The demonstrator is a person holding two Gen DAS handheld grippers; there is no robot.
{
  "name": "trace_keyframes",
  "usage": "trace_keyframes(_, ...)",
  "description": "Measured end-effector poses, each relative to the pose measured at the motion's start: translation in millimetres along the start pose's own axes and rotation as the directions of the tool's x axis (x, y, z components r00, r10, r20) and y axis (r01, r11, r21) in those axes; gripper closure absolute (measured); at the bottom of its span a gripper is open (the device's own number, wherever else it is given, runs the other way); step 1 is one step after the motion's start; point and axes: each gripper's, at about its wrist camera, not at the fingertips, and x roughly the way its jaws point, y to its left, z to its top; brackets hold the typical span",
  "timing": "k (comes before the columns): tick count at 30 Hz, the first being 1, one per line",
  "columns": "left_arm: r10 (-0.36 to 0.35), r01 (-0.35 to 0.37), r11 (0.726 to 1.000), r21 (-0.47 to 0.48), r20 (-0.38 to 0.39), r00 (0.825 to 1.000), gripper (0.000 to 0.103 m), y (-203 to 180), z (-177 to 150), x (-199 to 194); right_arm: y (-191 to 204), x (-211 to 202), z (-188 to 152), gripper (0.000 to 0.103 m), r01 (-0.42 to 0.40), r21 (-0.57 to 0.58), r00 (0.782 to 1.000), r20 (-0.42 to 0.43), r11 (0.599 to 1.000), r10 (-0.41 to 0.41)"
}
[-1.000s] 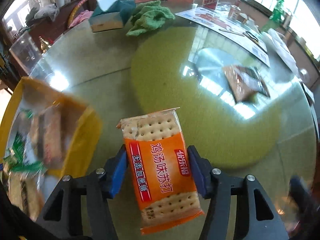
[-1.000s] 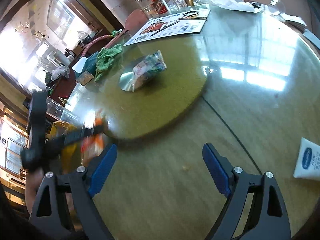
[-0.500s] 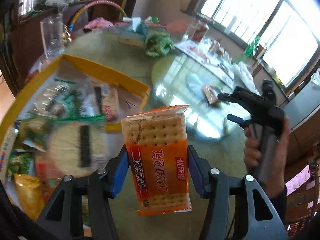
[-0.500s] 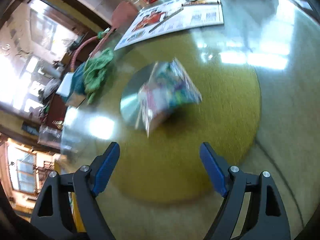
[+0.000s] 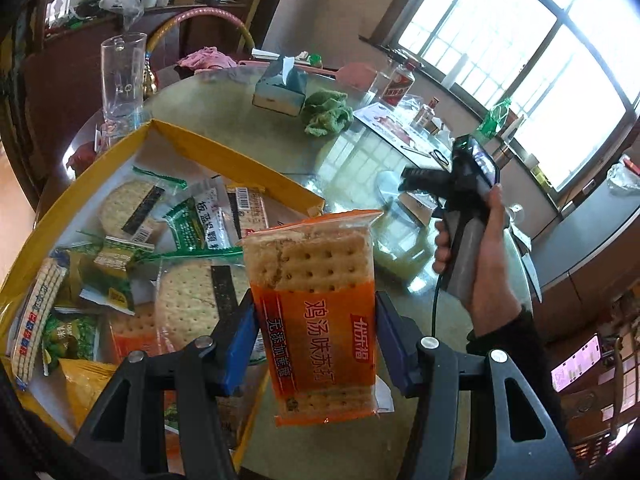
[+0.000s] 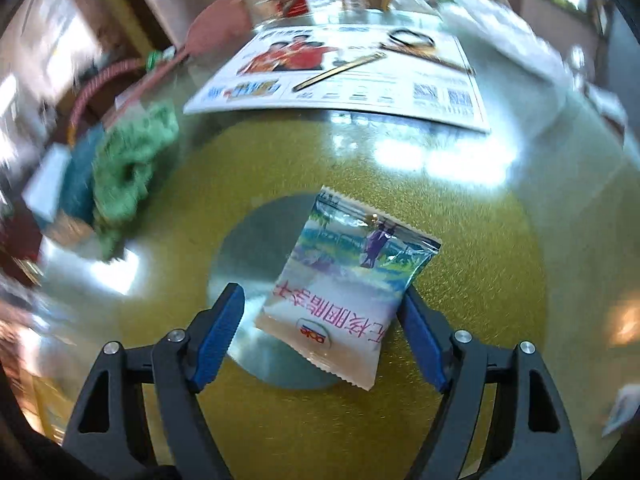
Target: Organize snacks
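Crackers in an orange packet (image 5: pixel 320 312) sit clamped upright between the blue pads of the left tool (image 5: pixel 314 344), just as they did a second ago, but the backdrop has swung round: where bare glass desk lay beyond the packet, the yellow box (image 5: pixel 224 156) now fills the near left, packed with wrapped biscuits and green sachets, and the packet hangs over its right-hand rim. Beyond the box stand a tall empty glass (image 5: pixel 120 76), a tissue box (image 5: pixel 280 88) and a crumpled green cloth (image 5: pixel 326 114) on the far side of the desk (image 5: pixel 224 104). To the right, a hand (image 5: pixel 486 256) in a dark sleeve holds the right tool, seen here from outside and pointed down over the round disc in the middle of the desk. From that tool's own view, the white and purple snack packet (image 6: pixel 344 292), which a second ago lay far off on the turntable, now lies between the blue pads of the right tool (image 6: pixel 320 332); its jaws have just been narrowing, with the right pad at the packet's edge and the left pad apart from it, so nothing is gripped. The packet rests on the silver disc (image 6: pixel 248 248), and a printed leaflet (image 6: pixel 360 80) lies further off.
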Motion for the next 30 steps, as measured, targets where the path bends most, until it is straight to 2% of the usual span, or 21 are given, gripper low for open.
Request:
trace_keyframes(3, -0.005, 0.005, 1.000, -0.003, 0.003, 1.000, 0.047, 2.1, -0.4, -2.1, 3.9, -2.3, -9.5, 0.036, 0.048, -0.070, 0.999, 0.028, 0.996, -0.046)
trace_keyframes(6, -0.005, 0.005, 1.000, -0.009, 0.011, 1.000, 0.047, 5.5, -2.5, -7.0, -3.7, -10.4, -19.6, 0.044, 0.037, -0.088, 0.999, 0.039, 0.995, -0.033)
trace_keyframes(8, -0.002, 0.002, 1.000, -0.015, 0.015, 1.000, 0.047, 8.2, -4.5, -10.6, -8.7, -16.5, -30.9, 0.045, 0.032, -0.118, 0.999, 0.040, 0.993, -0.028)
trace_keyframes(15, 0.017, -0.016, 0.999, -0.040, 0.033, 0.999, 0.047, 20.6, -11.9, -26.3, -19.7, -49.5, -94.3, 0.047, -0.063, -0.216, 0.997, 0.024, 0.974, 0.070)
trace_keyframes(17, 0.019, -0.017, 0.999, -0.042, 0.041, 0.999, 0.047, 22.6, -13.4, -31.3, -26.2, -59.4, -111.6, 0.048, -0.113, -0.214, 0.993, 0.012, 0.970, 0.118)
trace_keyframes(20, 0.027, -0.023, 0.998, -0.060, 0.066, 0.997, 0.047, 32.1, -16.4, -43.6, -37.9, -78.8, -137.6, 0.048, -0.207, -0.192, 0.977, 0.005, 0.959, 0.212)
trace_keyframes(25, 0.039, -0.029, 0.994, -0.105, 0.094, 0.995, 0.047, 49.3, -15.9, -62.9, -42.4, -116.7, -166.2, 0.050, -0.315, -0.176, 0.945, 0.031, 0.933, 0.325)
trace_keyframes(30, 0.081, -0.062, 0.987, -0.148, 0.129, 0.988, 0.047, 72.9, -15.0, -82.1, -19.6, -161.8, -189.9, 0.050, -0.410, -0.235, 0.900, 0.055, 0.882, 0.433)
